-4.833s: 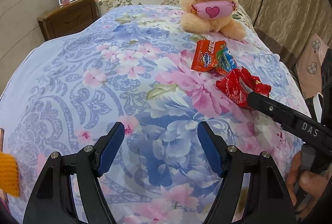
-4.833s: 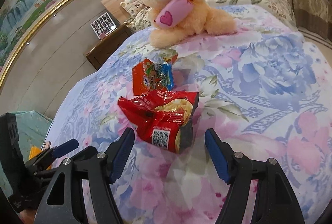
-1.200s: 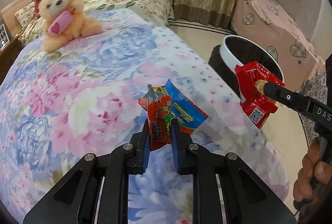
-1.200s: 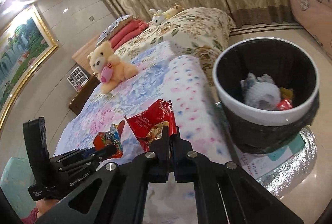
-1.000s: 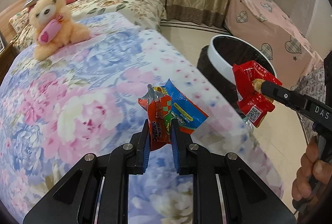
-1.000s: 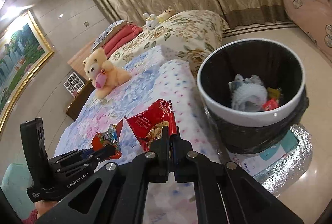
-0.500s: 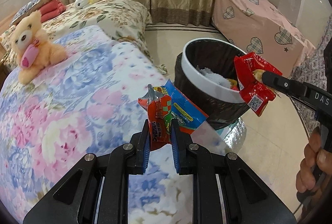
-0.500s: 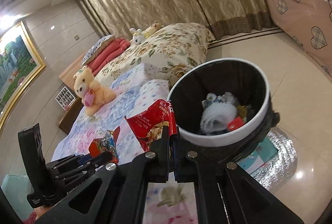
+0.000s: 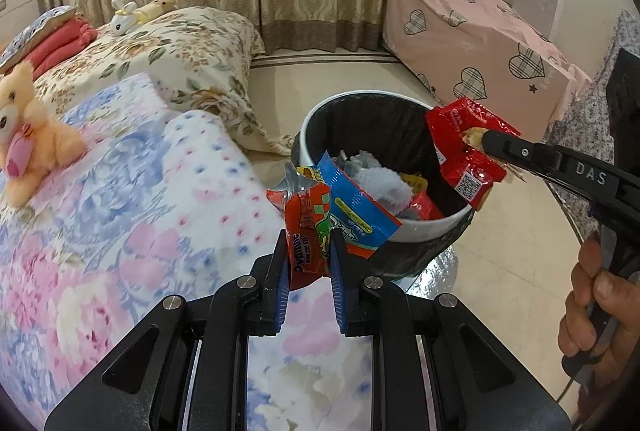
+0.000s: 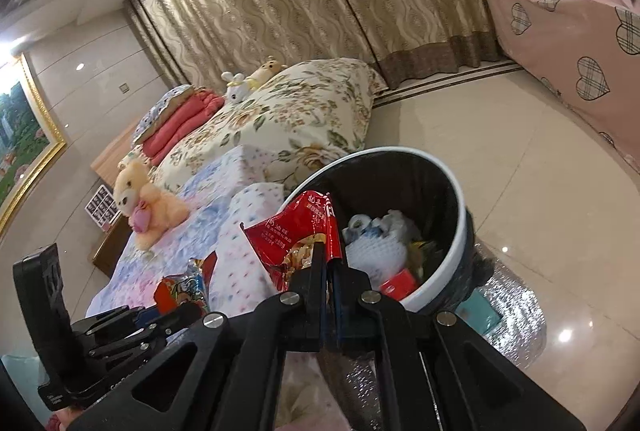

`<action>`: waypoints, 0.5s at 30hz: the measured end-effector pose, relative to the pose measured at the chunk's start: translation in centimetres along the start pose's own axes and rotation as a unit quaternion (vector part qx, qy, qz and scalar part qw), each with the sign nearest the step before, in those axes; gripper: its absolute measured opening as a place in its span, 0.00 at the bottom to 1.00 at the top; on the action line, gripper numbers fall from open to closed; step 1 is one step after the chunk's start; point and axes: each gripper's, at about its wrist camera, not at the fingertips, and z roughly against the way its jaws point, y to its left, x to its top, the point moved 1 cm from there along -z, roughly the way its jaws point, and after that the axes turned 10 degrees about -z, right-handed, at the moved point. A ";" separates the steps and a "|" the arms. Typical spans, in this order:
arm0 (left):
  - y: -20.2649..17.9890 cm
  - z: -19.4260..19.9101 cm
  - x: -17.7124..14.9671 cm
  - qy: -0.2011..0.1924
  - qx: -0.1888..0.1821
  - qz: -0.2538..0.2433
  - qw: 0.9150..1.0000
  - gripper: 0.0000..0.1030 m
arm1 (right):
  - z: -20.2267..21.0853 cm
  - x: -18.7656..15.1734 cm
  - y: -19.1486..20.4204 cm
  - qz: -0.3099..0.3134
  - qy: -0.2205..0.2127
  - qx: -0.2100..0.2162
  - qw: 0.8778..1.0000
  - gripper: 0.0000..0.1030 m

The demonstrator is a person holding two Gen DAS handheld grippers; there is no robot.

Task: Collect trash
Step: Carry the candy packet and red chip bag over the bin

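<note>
the left claw (image 9: 308,271) is pinching the orange ovaltine wrapper (image 9: 310,227) just short of the trash bin's (image 9: 424,227) near rim, over the flowered bed (image 9: 120,231) edge. let go here, the light wrapper is likely falling outside onto bed or floor. the right claw (image 10: 328,267) is clamping the red snack packet (image 10: 296,231) at the rim; it is risking spilling crumbs. compared with a second ago, the bin is sitting much nearer and both wrappers are reaching its mouth.
</note>
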 end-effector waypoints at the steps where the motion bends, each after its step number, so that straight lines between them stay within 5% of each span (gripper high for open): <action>1: -0.1 -0.1 0.2 0.000 -0.001 -0.002 1.000 0.16 | -0.1 0.2 -0.1 -0.001 -0.001 -0.001 1.000 0.02; 15: -1.0 -2.4 3.2 -0.001 -0.012 -0.010 1.000 0.16 | -1.9 2.1 -1.0 0.000 0.003 -0.024 1.000 0.02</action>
